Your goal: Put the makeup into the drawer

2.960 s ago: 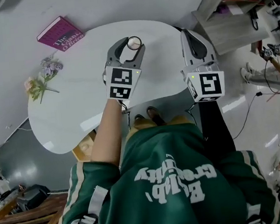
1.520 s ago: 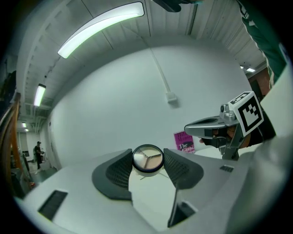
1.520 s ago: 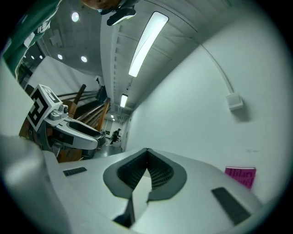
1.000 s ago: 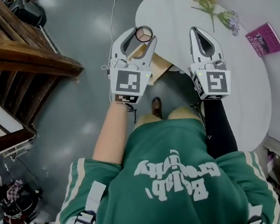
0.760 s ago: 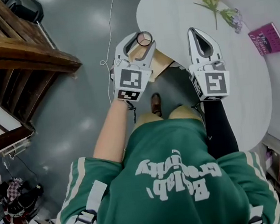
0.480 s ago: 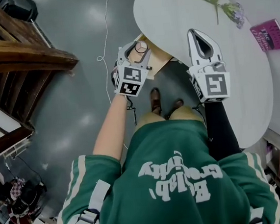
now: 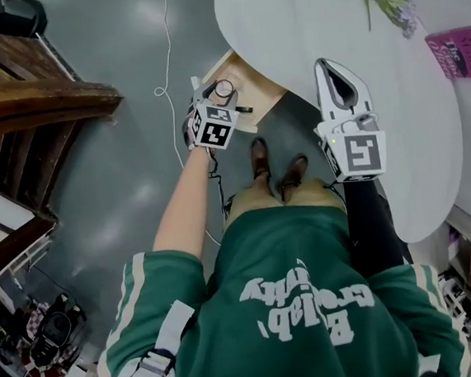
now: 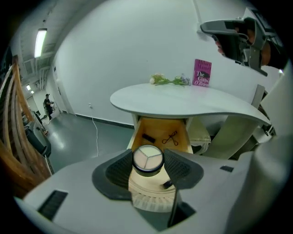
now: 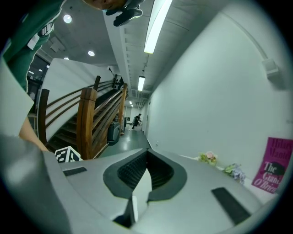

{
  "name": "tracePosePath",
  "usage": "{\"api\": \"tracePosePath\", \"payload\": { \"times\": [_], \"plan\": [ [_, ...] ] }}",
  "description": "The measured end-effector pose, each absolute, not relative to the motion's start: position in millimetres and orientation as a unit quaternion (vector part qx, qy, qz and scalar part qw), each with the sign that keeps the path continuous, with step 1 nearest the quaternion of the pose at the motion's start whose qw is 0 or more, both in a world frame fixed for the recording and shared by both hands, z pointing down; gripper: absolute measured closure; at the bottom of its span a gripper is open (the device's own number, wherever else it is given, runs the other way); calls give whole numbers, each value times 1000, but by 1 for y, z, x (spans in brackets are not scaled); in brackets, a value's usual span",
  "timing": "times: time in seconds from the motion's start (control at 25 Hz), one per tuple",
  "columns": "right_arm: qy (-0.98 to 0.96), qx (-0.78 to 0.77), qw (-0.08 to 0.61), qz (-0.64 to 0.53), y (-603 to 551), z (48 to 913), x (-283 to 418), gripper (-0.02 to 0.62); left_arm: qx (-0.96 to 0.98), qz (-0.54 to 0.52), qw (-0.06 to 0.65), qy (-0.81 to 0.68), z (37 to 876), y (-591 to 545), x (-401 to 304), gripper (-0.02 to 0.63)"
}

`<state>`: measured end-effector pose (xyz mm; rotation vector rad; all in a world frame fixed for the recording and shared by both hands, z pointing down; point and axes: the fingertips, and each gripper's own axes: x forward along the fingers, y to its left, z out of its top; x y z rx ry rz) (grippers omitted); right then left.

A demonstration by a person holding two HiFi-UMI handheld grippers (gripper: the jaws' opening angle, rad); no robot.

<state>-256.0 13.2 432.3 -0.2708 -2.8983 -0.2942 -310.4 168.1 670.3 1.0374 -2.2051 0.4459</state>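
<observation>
You are holding the makeup compact (image 8: 147, 159) in the left gripper (image 7: 220, 94), whose jaws are standing part-way apart with their pads pressing on the compact's dark rim from either side. It is hanging in the air just in front of the open drawer (image 8: 159, 125) under the white table (image 8: 183, 103), not yet inside it. So, as I judge it, you are working through the carry-and-place step, with the release yet to come. The right gripper (image 9: 142, 176) is hovering over the tabletop with its jaws together and nothing between them. The next move is calling for you to bring the compact over bare drawer floor, between the small black item (image 8: 148, 137) and the scissor-like tool (image 8: 170, 137) lying there, set it low, then widen the jaws. The compact is a round disc, so it is offering no real long axis; its three-part face is pointing up and back toward you, lying nearly flat.
</observation>
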Motion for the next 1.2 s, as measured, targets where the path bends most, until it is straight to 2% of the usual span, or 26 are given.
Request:
{"api": "tracePosePath", "payload": {
  "times": [0.52,1.2],
  "plan": [
    [-983,-92,128,-99,15,448,-259,586,382,234,395,-802,733,186,-297,370],
    [-981,-101,128,-100,14,450,-259,586,375,280,389,-793,742,188,-293,368]
  ]
}}
